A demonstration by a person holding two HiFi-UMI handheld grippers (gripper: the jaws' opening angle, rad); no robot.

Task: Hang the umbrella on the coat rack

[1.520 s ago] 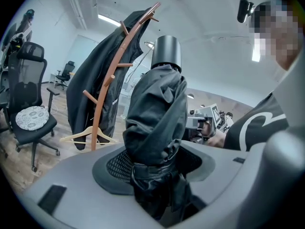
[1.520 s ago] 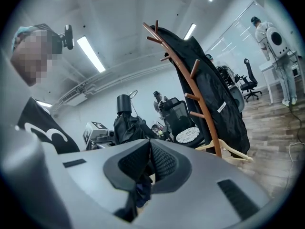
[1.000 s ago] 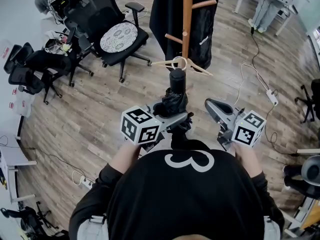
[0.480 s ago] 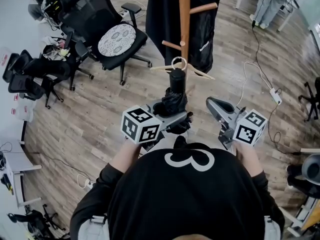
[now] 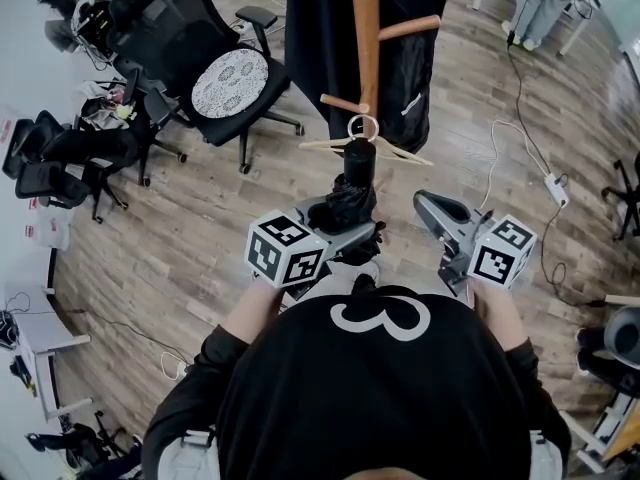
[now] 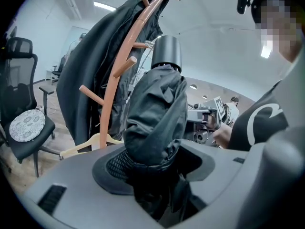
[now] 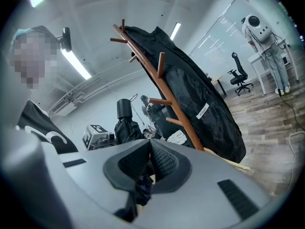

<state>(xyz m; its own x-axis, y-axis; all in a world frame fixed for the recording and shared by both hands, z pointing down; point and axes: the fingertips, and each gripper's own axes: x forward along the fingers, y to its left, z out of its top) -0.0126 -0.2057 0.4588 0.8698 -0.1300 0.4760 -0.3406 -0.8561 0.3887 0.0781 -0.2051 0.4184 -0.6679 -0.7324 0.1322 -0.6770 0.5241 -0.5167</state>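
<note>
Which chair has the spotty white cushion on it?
The big black chair nearest the coat rack. The smaller chairs by the wall have bare black seats.

Setting: open-plan office or lab workspace. Indicators: mesh swivel chairs [image 5: 175, 23] on castors, wood-plank floor [image 5: 180, 238], power strip [image 5: 553, 190] with trailing cable, linear ceiling lights [image 7: 76, 63], glass partition [image 7: 228, 27], coat rack [image 5: 365, 28] carrying a dark garment. A distant white device [image 7: 257, 25] is possibly lab equipment; detail is insufficient to confirm.

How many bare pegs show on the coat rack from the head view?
2: one peg points right from the pole; another points left, near the hanger. The coat may hide others.
</note>
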